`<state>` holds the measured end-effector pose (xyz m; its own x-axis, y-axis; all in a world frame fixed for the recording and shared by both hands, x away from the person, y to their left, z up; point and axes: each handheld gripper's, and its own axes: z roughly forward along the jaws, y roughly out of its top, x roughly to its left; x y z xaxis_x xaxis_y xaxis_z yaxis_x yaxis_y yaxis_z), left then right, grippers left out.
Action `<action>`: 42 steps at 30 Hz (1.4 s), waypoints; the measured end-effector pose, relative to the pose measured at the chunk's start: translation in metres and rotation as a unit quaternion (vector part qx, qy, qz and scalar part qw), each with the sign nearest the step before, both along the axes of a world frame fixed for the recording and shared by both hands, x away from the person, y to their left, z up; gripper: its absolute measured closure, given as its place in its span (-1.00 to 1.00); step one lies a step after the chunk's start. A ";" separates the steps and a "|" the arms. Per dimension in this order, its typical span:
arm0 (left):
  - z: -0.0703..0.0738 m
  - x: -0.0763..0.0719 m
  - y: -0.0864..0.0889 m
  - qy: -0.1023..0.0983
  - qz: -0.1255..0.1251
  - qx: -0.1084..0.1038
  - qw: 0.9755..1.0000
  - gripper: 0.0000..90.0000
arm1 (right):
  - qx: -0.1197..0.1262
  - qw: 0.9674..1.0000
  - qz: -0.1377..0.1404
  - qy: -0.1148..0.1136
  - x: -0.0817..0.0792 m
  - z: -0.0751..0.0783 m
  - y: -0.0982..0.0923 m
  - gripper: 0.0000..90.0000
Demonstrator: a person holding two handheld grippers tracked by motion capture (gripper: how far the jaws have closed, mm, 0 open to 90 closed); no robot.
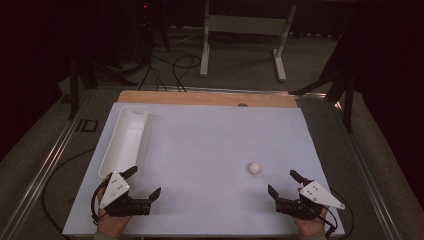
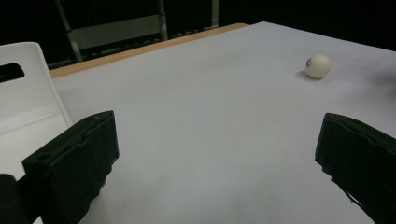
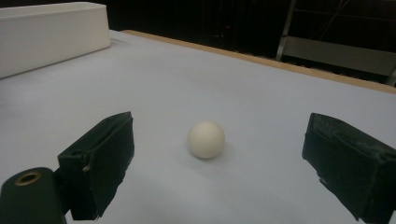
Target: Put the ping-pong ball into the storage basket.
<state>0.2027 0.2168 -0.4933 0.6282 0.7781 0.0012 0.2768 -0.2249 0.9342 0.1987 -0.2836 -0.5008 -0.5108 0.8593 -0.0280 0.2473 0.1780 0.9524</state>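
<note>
A: Where's the white ball [image 1: 254,168] on my high view?

B: On the white table [image 1: 210,145], at about 4 o'clock from the table's centre. It lies at 11 o'clock from the right gripper [image 1: 282,182], near it, not touching.

A: I read the right gripper's jaws as released, spread wide; in its own view the ball [image 3: 206,139] lies ahead between them.

B: Left gripper [image 1: 145,183]?

A: Also released, nothing in it. The white tray [image 1: 126,141] lies at its 12 o'clock, along the table's left edge.
</note>
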 end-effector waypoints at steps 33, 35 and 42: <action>0.030 0.010 -0.025 0.016 -0.037 0.002 0.999 -1.00 | 0.016 1.000 -0.017 0.008 0.003 -0.003 -0.004 -0.82; 0.032 0.012 -0.026 0.019 -0.039 0.001 0.999 -1.00 | 0.018 1.000 -0.018 0.007 0.003 -0.003 -0.004 -0.82; 0.040 0.018 -0.035 0.017 -0.048 0.012 0.999 -1.00 | 0.019 1.000 -0.019 0.006 0.003 -0.003 -0.004 -0.82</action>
<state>0.2211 0.1818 -0.4538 0.6997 0.7144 -0.0046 0.2852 -0.2735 0.9186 0.2017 -0.2880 -0.5035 -0.4781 0.8782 0.0110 0.2640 0.1317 0.9555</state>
